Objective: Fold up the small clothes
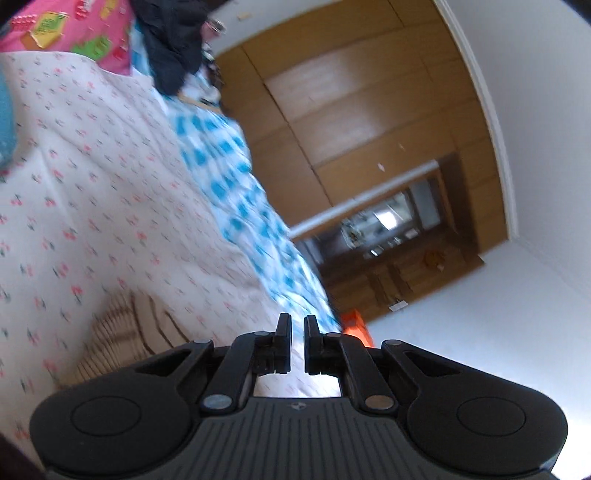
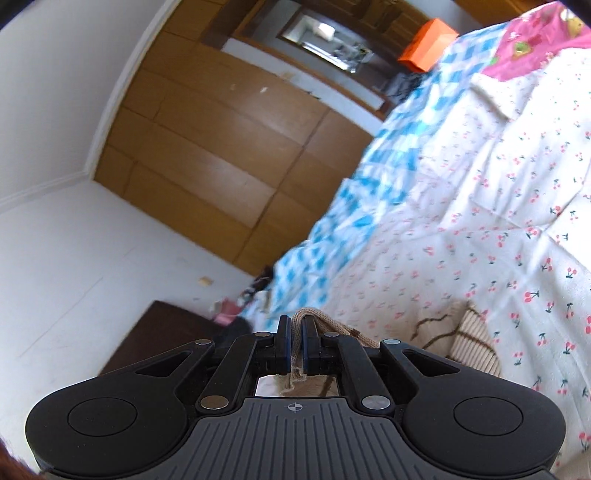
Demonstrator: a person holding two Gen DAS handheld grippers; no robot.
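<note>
A small beige knit garment with brown stripes [image 2: 469, 343] lies on the cherry-print bedsheet [image 2: 498, 206]. My right gripper [image 2: 296, 321] is shut on an edge of the beige garment, with knit fabric pinched between the fingers. In the left wrist view the same garment [image 1: 125, 332] lies just left of my left gripper [image 1: 297, 319]. The left gripper's fingers stand almost together with a narrow gap and nothing between them, above the bed's edge.
A blue-and-white checked cover [image 1: 229, 177] runs along the bed's far side. A pink printed cloth [image 1: 74, 33] and a dark garment [image 1: 170, 48] lie at the bed's end. Wooden wardrobe doors [image 2: 221, 147], an orange box [image 2: 424, 44] and white walls stand beyond.
</note>
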